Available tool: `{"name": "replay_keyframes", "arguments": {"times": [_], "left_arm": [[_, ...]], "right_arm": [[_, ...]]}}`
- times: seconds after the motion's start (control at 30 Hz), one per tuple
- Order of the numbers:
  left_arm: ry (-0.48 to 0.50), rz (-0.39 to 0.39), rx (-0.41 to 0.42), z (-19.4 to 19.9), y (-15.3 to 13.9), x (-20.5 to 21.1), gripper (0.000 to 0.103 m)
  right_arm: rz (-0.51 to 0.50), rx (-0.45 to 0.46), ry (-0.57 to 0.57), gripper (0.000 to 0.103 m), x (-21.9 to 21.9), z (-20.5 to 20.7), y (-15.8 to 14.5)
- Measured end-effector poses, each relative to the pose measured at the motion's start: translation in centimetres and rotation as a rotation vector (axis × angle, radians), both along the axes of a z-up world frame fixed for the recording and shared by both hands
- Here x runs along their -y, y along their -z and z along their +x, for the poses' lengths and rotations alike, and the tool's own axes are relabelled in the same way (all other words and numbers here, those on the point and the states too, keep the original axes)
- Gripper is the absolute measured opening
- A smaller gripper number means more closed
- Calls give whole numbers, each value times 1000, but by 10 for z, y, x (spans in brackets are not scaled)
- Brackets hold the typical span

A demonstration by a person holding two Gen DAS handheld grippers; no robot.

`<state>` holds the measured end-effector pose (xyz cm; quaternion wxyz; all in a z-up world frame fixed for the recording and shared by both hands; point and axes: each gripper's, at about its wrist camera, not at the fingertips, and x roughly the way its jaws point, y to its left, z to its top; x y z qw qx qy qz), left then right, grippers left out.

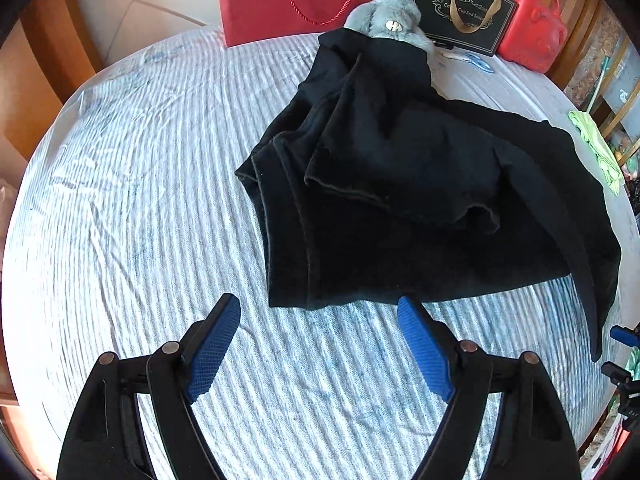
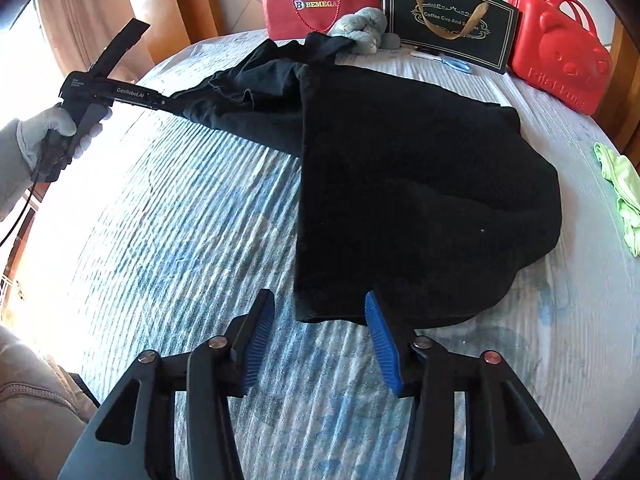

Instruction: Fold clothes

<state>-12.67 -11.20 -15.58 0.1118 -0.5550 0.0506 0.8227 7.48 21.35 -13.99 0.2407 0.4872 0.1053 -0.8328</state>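
A black sweatshirt [image 1: 400, 208] lies partly folded on the striped white cloth [image 1: 160, 200], with layered hems showing on its left side. My left gripper [image 1: 320, 303] is open just short of the garment's near hem, nothing between its blue pads. In the right wrist view the same sweatshirt [image 2: 420, 184] shows a smooth folded panel with a straight left edge. My right gripper [image 2: 319, 298] is open at that panel's near corner; the cloth edge lies between the fingertips, untouched by the pads. A gloved hand [image 2: 44, 136] holds the left tool at the garment's far left.
Along the far edge stand a red paper bag [image 1: 304, 0], a black gift bag [image 1: 460, 8] and a red bear-shaped case [image 2: 560, 52]. A grey plush toy [image 1: 384, 12] touches the garment's far end. Blue scissors [image 2: 456, 63] and a green cloth [image 2: 624, 200] lie to the right.
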Motion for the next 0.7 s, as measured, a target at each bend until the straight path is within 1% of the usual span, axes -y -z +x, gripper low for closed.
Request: {"name": "replay_keyframes", "arguments": {"times": [0.1,0.13,0.2,0.23,0.3,0.4,0.53,0.63,0.7], "left_arm": [[2,14,-6,1,0,-2,81],[4,17,-7,1,0,-3,81],[8,15,-12,0,0,-5,81],[9,15,-13,0,0,-6,82],[8,20,-16,-2,-1,-8,81],[7,23,-31,-7,-6,-10,82],[-9,47,-47,-23,-15,-10,82],[-12,60,-63,-40,-22,-12,81],[-9,63,-71,-49,-25,-17,82]], "right_arm": [[70,-31,6,48,10,0,10],[99,-34,9,43,12,-2,13],[146,-42,21,19,14,-5,18],[148,-53,41,5,11,-8,13],[133,-118,88,5,-2,-15,-8],[130,-206,139,5,-26,-40,-44],[189,-284,181,5,-55,-104,-75],[211,-298,211,5,-73,-160,-88],[237,-278,218,5,-82,-199,-83]]}}
